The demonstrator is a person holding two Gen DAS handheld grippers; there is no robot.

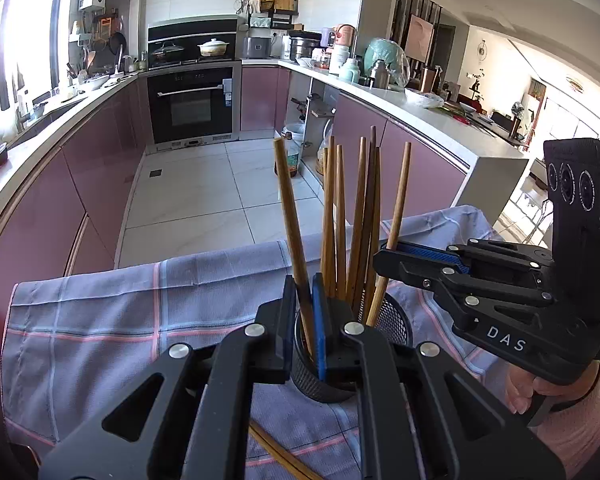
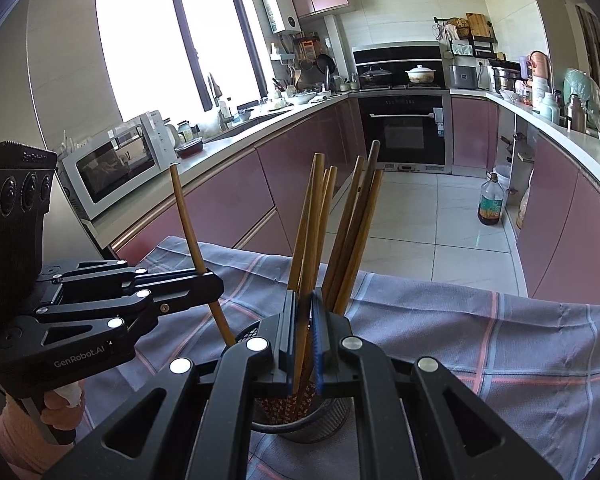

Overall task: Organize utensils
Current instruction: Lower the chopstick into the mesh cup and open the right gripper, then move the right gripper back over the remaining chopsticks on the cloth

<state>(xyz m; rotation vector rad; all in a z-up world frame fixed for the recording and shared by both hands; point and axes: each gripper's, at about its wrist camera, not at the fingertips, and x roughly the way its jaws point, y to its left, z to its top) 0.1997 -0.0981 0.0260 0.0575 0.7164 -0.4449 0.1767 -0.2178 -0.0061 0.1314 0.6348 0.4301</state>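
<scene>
Chopsticks stand bunched in a black mesh holder on the checked cloth, low in the middle of both views. The left gripper pinches one chopstick over the holder's mouth, and the right gripper pinches another. Dropping-in looks like the step in hand; next, each calls for loosening so the sticks slide down among the rest.

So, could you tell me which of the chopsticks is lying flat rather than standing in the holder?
The chopstick on the plaid cloth, just in front of the mesh holder; all the others stand upright in it.
</scene>
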